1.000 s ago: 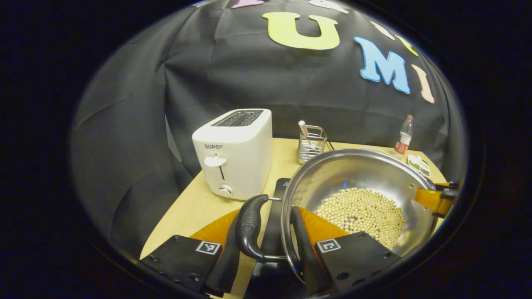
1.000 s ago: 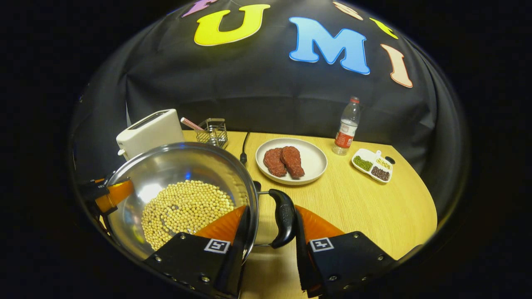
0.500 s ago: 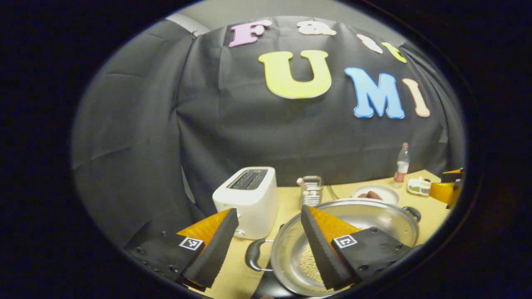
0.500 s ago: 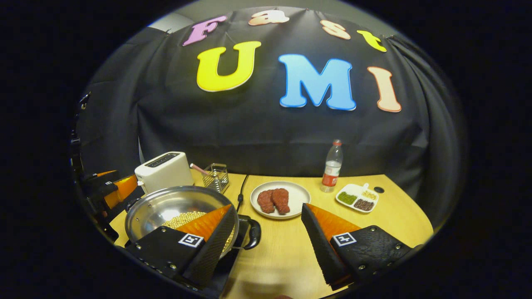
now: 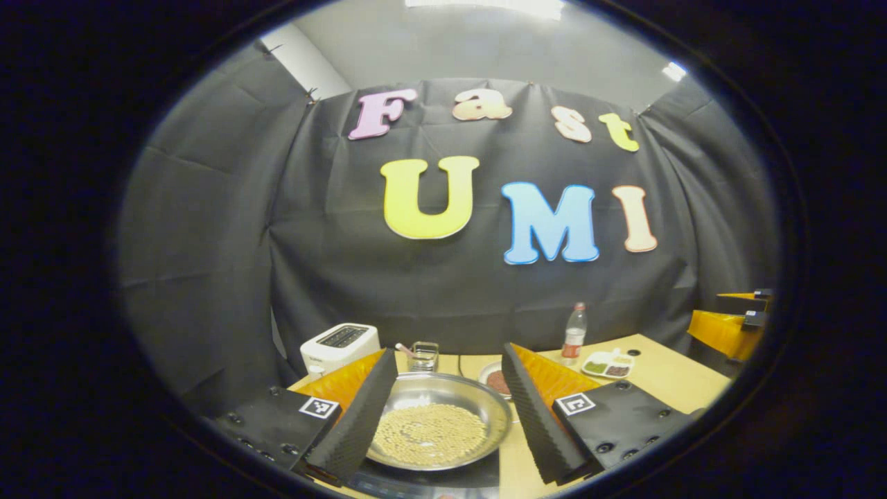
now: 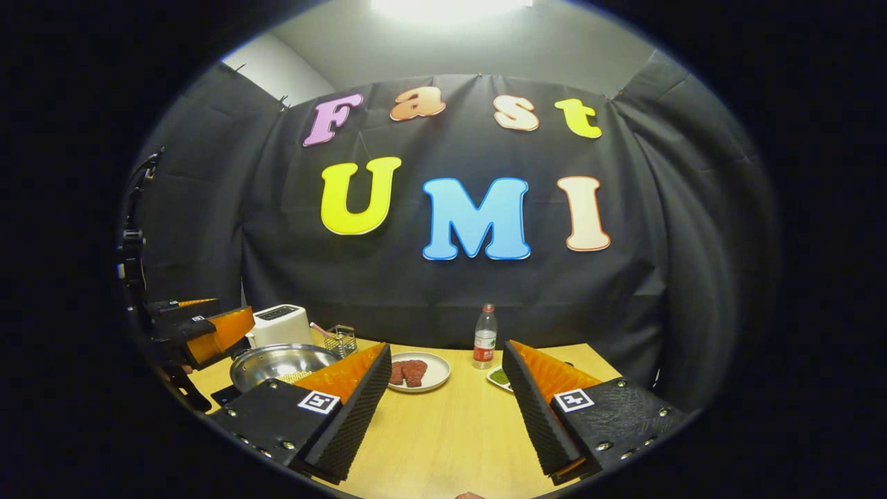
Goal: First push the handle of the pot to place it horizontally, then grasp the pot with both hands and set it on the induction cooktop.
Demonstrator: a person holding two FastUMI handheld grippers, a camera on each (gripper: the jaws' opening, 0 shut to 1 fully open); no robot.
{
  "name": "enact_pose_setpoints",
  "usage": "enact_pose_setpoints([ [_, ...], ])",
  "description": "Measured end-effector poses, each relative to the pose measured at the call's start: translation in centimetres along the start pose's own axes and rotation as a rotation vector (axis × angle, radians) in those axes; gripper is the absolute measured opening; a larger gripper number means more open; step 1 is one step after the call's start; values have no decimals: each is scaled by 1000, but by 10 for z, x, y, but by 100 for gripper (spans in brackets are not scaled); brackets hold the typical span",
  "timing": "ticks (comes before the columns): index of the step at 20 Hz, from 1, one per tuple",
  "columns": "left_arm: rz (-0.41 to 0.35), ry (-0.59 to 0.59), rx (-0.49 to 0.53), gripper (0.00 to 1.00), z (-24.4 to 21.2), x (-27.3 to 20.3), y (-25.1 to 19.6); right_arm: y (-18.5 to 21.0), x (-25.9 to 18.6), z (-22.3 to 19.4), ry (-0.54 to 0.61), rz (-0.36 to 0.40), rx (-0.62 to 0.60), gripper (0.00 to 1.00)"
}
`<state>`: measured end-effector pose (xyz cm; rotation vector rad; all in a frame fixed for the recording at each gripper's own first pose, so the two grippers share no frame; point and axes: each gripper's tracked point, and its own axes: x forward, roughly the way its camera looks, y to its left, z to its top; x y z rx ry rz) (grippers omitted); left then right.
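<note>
Both grippers spread, empty — pot (image 5: 436,423) seemingly on cooktop (image 5: 429,478), beans inside.

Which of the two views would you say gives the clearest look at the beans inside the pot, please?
The left gripper view: it looks down into the pot, showing the whole layer of beans. The right gripper view sees the pot side-on, with a sliver of beans.

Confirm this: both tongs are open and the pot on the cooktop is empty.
Not quite. Both tongs, left and right, are open, and the pot sits on the cooktop, but it is not empty: the left gripper view shows a layer of pale beans in it.
</note>
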<state>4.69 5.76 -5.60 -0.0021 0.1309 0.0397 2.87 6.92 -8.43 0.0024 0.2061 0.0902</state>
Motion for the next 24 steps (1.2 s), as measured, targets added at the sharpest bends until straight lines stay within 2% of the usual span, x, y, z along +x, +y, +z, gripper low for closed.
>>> enact_pose_setpoints([
  [4, -36, -46, 13, 100, 26, -50, -49, -40, -52, 21, -43, -13, 4, 97],
  [6, -61, -58, 17, 94, 35, -70, -66, -52, -75, 31, -73, -31, -6, 97],
  [8, -84, -68, 17, 100, 46, -85, -77, -59, -90, 40, -100, -52, -6, 96],
  [9, -93, -74, 21, 100, 49, -92, -81, -61, -96, 45, -111, -62, -1, 96],
  [13, -116, -91, 40, 100, 60, -110, -88, -56, -108, 54, -129, -68, 30, 96],
  [17, -123, -114, 54, 94, 62, -121, -86, -55, -111, 57, -126, -73, 24, 96],
  [20, -136, -121, 47, 100, 64, -127, -87, -50, -115, 60, -121, -74, 24, 96],
  [23, -133, -114, 29, 98, 62, -128, -82, -47, -116, 60, -112, -74, 31, 96],
  [24, -131, -117, 25, 100, 64, -127, -80, -47, -116, 61, -112, -78, 33, 96],
])
